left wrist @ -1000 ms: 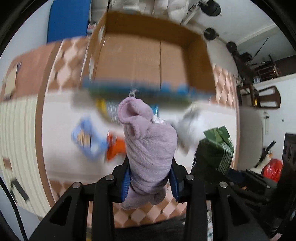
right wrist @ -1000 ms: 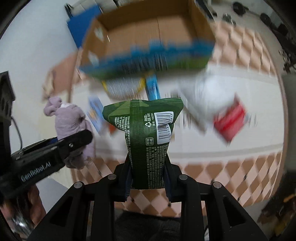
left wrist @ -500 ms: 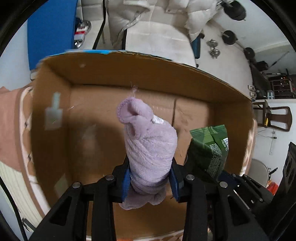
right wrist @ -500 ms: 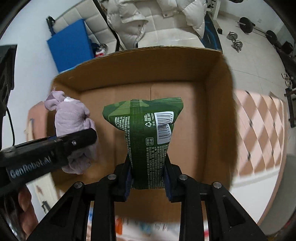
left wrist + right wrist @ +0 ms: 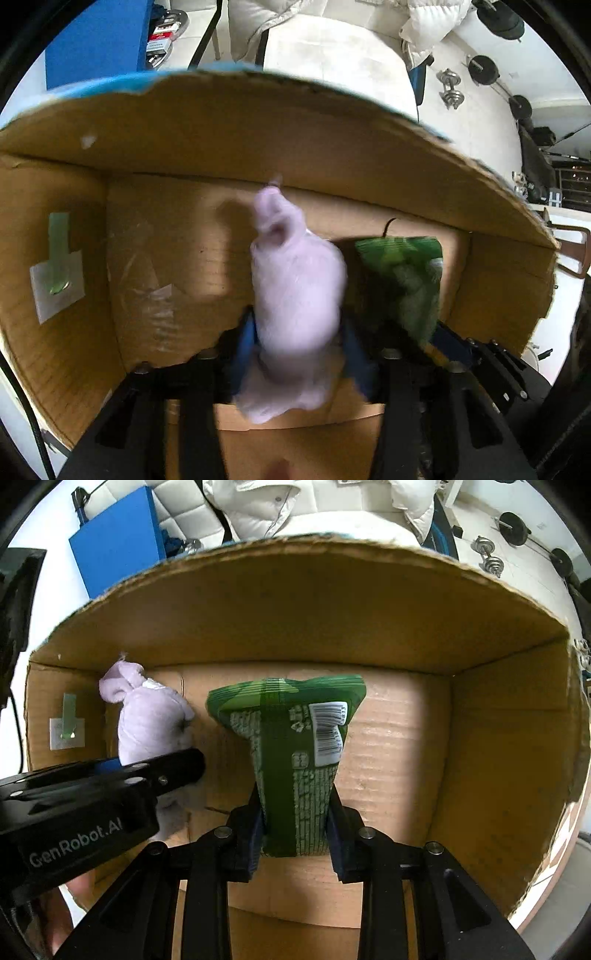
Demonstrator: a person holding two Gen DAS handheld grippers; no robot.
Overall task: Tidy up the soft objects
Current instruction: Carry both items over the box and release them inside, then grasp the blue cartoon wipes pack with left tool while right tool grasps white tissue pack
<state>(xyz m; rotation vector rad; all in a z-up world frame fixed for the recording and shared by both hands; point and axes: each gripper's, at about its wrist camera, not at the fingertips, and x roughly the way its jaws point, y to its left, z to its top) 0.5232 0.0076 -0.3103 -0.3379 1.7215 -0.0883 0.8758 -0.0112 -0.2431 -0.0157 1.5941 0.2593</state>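
Both grippers hang inside an open cardboard box (image 5: 221,129) (image 5: 332,609). In the left wrist view a lilac plush toy (image 5: 295,288) is blurred between the blue pads of my left gripper (image 5: 299,332). Its jaws are opening and the pads stand off the toy's sides. From the right wrist view the plush toy (image 5: 151,716) is at the box's left end, just above the floor. My right gripper (image 5: 295,812) pinches the lower end of a green snack bag (image 5: 291,731), barcode facing up. Its jaws are starting to open, with the pads still on the bag.
A white label with green tape (image 5: 55,273) sticks to the box's left wall. Beyond the box lie a white padded coat on a sofa (image 5: 314,502), a blue board (image 5: 118,546) and dumbbells (image 5: 450,92) on the floor. Bare box floor (image 5: 399,738) shows right of the bag.
Both grippers went from above the table down into the box. The left jaws have spread and the plush toy now blurs, slipping down between them. The right gripper still has the green bag.
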